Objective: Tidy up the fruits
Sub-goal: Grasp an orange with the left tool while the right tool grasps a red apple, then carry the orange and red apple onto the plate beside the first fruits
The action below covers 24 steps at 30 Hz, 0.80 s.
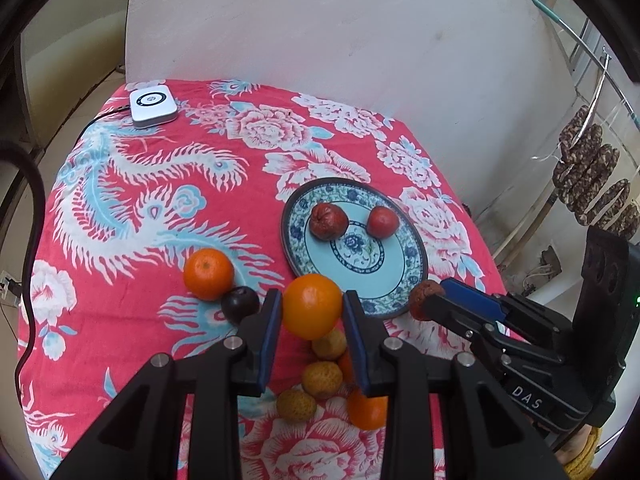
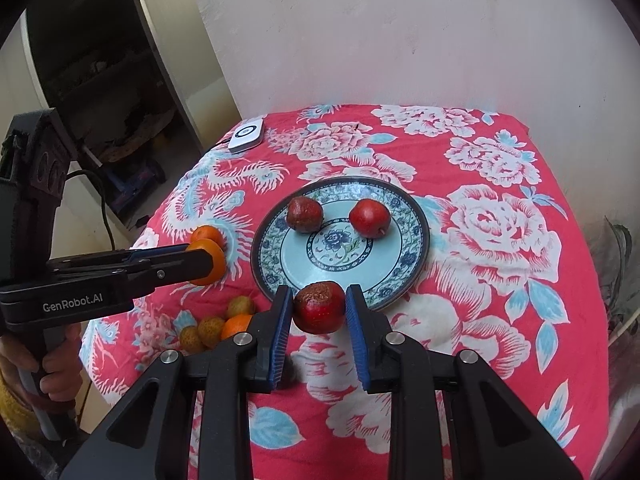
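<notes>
left gripper (image 1: 312,312) nearest the lens, jaws clenched on an orange (image 1: 312,306) at its widest girth, lifted just short of the plate (image 1: 412,256) rim on the near-left side. right gripper (image 2: 319,308) likewise clenched on a wrinkled red fruit (image 2: 320,307), hanging over the plate's near rim. two more red fruits (image 2: 305,214) (image 2: 369,217) sit on the plate's far half, apart from each other. second orange (image 1: 208,274) and a dark plum (image 1: 241,304) lie left of the plate; small rough yellow fruits (image 1: 322,380) near side. judgement: orange firm, fairly light, waxy, may roll when released; red fruit soft-skinned, bruises, so grip lightly across the middle.
</notes>
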Each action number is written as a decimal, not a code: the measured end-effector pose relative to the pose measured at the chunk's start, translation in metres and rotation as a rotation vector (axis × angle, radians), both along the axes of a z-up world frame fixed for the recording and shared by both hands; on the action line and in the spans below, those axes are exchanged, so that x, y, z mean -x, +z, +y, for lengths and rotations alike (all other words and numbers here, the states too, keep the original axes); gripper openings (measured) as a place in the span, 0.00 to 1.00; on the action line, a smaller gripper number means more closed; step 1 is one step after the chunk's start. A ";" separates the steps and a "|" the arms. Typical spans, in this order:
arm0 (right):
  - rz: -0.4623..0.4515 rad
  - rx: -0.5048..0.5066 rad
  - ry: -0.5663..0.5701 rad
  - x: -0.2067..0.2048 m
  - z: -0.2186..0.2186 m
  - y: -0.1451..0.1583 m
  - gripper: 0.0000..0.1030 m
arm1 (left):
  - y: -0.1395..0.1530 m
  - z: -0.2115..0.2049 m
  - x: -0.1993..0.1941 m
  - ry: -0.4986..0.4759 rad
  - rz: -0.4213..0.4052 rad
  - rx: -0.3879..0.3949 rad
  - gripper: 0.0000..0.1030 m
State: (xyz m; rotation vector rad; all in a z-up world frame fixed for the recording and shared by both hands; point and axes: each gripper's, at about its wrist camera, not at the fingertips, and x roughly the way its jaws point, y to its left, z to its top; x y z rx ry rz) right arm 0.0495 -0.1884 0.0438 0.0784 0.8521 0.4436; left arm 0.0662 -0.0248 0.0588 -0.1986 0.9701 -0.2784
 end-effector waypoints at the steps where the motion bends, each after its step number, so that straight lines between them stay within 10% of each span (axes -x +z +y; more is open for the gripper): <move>1: -0.003 0.000 -0.001 -0.002 0.000 0.000 0.28 | 0.000 -0.001 -0.002 -0.001 -0.001 -0.001 0.31; 24: 0.016 -0.049 -0.009 -0.042 0.006 -0.010 0.28 | -0.023 -0.022 -0.048 -0.035 -0.007 -0.025 0.31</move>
